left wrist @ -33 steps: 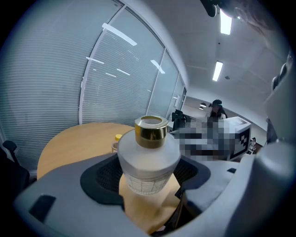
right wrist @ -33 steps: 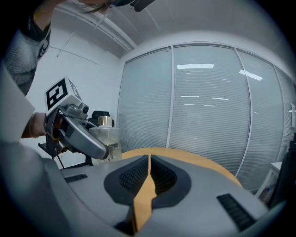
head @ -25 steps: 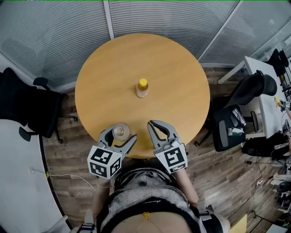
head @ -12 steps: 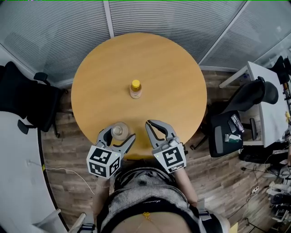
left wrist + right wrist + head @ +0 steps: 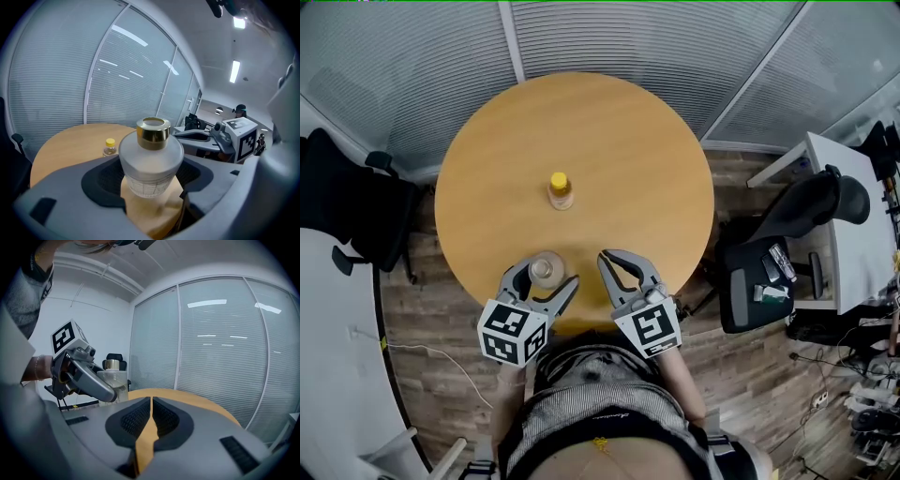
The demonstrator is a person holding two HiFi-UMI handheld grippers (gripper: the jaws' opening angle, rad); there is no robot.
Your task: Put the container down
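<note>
So the left tongs (image 5: 547, 274) and right tongs (image 5: 607, 258) are both grey plastic with black ribbed pads (image 5: 165, 418), each has 1 white cube (image 5: 514, 333) with black square markers. Person's in a speckled grey knit top (image 5: 591, 394).

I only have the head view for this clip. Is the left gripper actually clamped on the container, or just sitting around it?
Observer: Clamped. The left gripper view shows the left gripper's pads pressed against both sides of the container.
Reviewer: And the right gripper? I can't judge its jaws from above.
Observer: Its own view shows the jaws together, with nothing between them.
Reviewer: What does the container look like from the side?
Observer: A frosted body with a shiny gold cap.
</note>
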